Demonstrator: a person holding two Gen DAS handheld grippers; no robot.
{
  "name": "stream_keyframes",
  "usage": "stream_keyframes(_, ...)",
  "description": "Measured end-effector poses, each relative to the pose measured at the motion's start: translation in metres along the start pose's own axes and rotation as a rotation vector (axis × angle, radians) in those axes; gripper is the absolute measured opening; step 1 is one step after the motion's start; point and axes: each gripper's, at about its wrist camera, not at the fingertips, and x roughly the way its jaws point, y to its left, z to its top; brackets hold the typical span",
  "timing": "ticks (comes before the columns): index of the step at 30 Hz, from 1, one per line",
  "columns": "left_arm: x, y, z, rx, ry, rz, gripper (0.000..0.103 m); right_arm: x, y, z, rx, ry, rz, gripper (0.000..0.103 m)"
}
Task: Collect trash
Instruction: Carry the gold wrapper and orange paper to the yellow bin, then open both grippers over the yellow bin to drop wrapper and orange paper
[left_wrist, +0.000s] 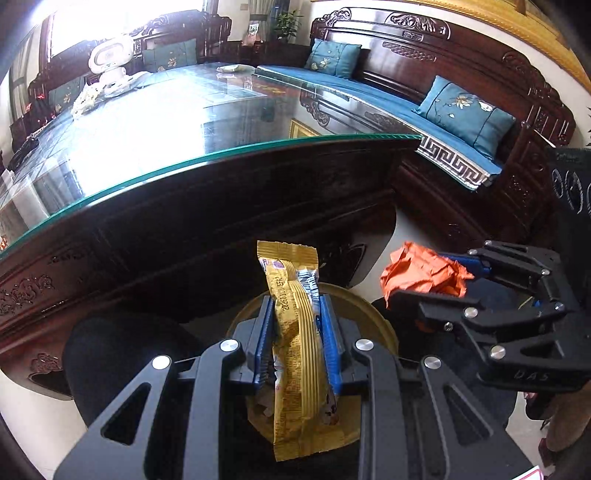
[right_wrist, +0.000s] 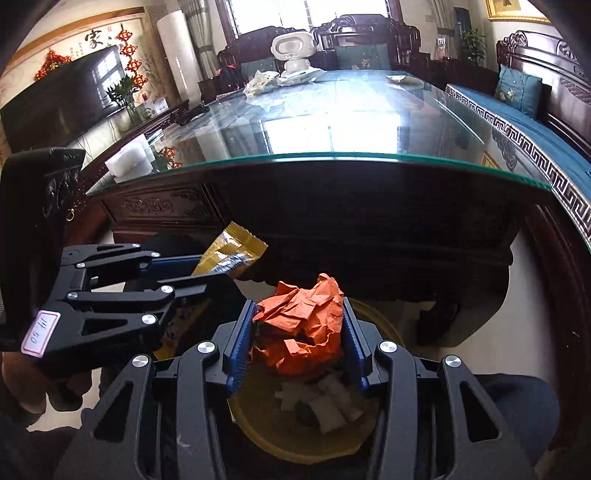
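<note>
My left gripper (left_wrist: 295, 306) is shut on a gold snack wrapper (left_wrist: 295, 332), which stands upright between the blue pads. It hangs over a round yellow-rimmed bin (left_wrist: 369, 306). Right beside it, my right gripper (left_wrist: 424, 280) is shut on a crumpled orange paper ball (left_wrist: 417, 273). In the right wrist view, the orange paper ball (right_wrist: 303, 321) fills the gap between the right gripper's (right_wrist: 299, 314) pads, above the bin (right_wrist: 295, 446). White paper scraps (right_wrist: 325, 402) lie in the bin. The left gripper (right_wrist: 207, 275) with the gold wrapper (right_wrist: 232, 251) shows at the left.
A dark carved wooden table with a glass top (left_wrist: 221, 155) rises just behind the bin. More wrappers (right_wrist: 262, 83) and a white robot toy (right_wrist: 293, 51) sit at its far end. A wooden bench with blue cushions (left_wrist: 465, 110) runs along the right. A person's dark-clad legs flank the bin.
</note>
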Motion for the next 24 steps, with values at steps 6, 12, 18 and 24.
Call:
stream_keyframes(6, 0.001, -0.005, -0.006, 0.013, 0.014, -0.023, 0.026, 0.001, -0.004, -0.01, -0.001, 0.024, -0.016, 0.049)
stream_keyframes(12, 0.004, -0.007, -0.007, 0.025, 0.033, -0.03, 0.026, -0.007, -0.011, -0.013, 0.02, 0.009, -0.016, 0.055)
stream_keyframes(18, 0.009, -0.017, -0.013, 0.044, 0.067, -0.064, 0.026, -0.018, -0.023, -0.009, 0.048, -0.024, -0.037, 0.055)
stream_keyframes(24, 0.015, -0.029, -0.024, 0.065, 0.105, -0.11, 0.046, -0.02, -0.027, -0.008, 0.055, -0.032, -0.038, 0.057)
